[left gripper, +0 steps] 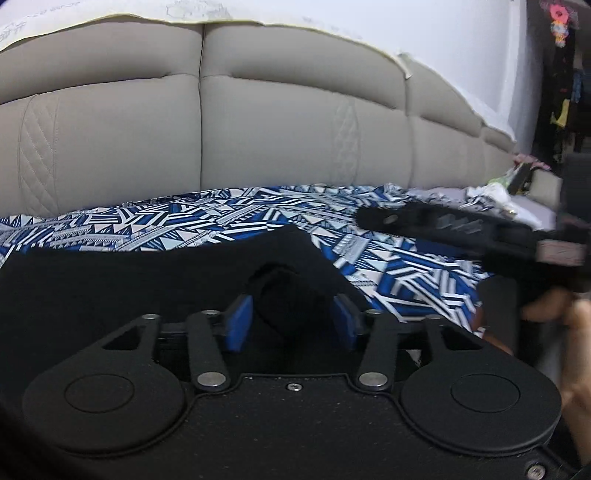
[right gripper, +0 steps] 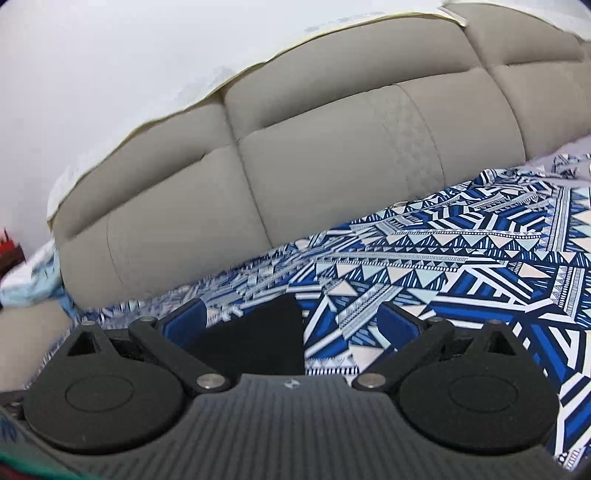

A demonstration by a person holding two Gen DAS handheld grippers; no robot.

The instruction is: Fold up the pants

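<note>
Black pants [left gripper: 110, 288] lie flat on a bed sheet [left gripper: 388, 266] patterned in blue and white. My left gripper [left gripper: 293, 314] hangs over their far right corner. A raised fold of the black cloth stands between its blue pads [left gripper: 240, 325], which are apart and not pressing on it, so the gripper is open. In the right wrist view my right gripper [right gripper: 293, 317] is wide open, with a corner of the pants [right gripper: 258, 343] lying under the gap and neither pad touching it. The right gripper [left gripper: 373, 218] also shows in the left wrist view, held by a hand [left gripper: 554, 314] at the right.
A padded beige headboard [left gripper: 277, 129] rises right behind the sheet, with a white wall above it. Small clutter [left gripper: 509, 184] sits at the far right end of the bed, and coloured items [left gripper: 561, 26] hang beyond. A light blue cloth [right gripper: 40, 273] lies at the left.
</note>
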